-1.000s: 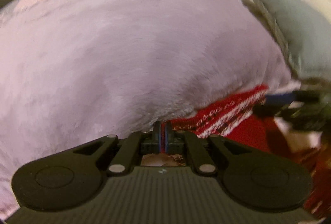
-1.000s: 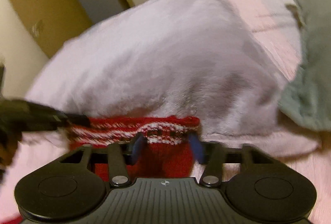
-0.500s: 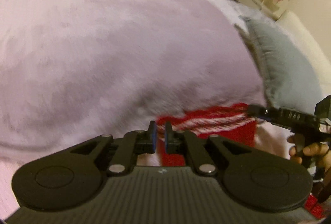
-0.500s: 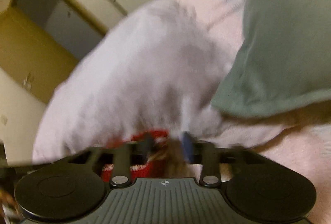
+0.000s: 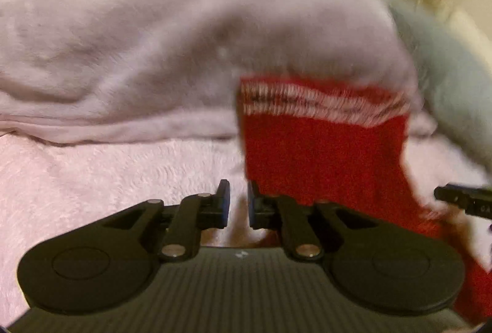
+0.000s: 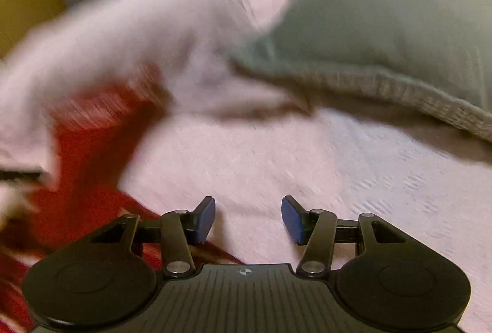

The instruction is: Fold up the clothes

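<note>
Left tool (image 5: 236, 203) opening, empty | right tool (image 6: 248, 219) wide, empty | red garment (image 5: 323, 154) on bedspread (image 5: 123, 173)

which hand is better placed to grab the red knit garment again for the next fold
Left, probably. The left hand-held gripper sits at the red knit garment's edge, jaws opening. The right hand-held gripper faces bare bedding.

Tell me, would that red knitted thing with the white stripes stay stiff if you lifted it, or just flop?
Probably flop: the red knit garment lies limp, its edges following the pink bedspread. It looks light for its size. The fuzzy knit likely grips rather than slips, so a push would bunch it, not slide it.
</note>
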`<state>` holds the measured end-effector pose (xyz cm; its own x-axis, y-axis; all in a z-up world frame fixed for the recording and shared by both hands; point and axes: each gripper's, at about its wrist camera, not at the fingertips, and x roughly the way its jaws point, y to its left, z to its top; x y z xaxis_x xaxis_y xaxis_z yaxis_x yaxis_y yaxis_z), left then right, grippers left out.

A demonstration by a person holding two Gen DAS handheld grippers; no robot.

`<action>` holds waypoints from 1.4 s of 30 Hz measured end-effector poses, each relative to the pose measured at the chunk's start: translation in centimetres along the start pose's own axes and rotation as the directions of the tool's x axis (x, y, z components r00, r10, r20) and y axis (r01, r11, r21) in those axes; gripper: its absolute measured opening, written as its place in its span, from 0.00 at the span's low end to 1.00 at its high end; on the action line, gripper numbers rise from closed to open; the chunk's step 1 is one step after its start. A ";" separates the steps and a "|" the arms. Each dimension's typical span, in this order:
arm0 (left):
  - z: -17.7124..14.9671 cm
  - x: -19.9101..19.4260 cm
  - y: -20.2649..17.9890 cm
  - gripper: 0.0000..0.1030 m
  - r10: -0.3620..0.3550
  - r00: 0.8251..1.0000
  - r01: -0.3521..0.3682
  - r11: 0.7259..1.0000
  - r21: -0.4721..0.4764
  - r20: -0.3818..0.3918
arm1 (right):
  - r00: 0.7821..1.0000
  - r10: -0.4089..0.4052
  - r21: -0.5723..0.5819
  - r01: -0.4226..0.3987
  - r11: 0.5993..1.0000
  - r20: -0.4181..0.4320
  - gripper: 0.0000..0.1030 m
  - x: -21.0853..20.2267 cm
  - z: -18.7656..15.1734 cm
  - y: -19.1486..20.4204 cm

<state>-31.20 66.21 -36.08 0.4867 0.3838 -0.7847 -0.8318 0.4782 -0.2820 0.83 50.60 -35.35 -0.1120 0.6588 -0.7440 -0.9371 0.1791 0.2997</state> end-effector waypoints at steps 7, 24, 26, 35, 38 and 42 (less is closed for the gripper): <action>1.8 1.1 -0.8 0.35 -0.052 0.998 0.055 0.995 -0.088 0.043 | 0.981 0.194 0.124 -0.196 0.973 0.027 0.51 1.7 1.8 0.5; 3.3 1.5 4.0 0.04 -0.141 0.959 0.181 0.972 -0.150 0.244 | 0.936 0.337 0.147 -0.349 0.925 0.102 0.02 9.4 7.4 -0.1; 3.4 1.9 5.1 0.04 -0.123 0.967 0.159 0.976 -0.149 0.225 | 0.948 0.292 0.179 -0.311 0.933 0.123 0.00 9.5 7.4 -1.2; 2.6 4.0 5.5 0.07 -0.094 0.983 0.119 0.979 -0.163 0.158 | 0.932 0.341 0.196 -0.359 0.913 0.119 0.52 8.1 6.8 -0.8; 2.9 4.1 5.6 0.07 -0.083 0.985 0.108 0.980 -0.165 0.154 | 0.943 0.326 0.160 -0.334 0.929 0.075 0.49 9.4 6.8 0.9; 2.9 4.2 4.8 0.07 -0.056 0.987 0.074 0.990 -0.119 0.149 | 0.944 0.327 0.174 -0.327 0.929 0.030 0.04 11.5 6.8 1.7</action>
<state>-32.38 72.35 -39.12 0.5671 0.4696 -0.6767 -0.8191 0.4080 -0.4033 0.20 63.43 -39.36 -0.4025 0.7028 -0.5866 -0.7760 0.0781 0.6259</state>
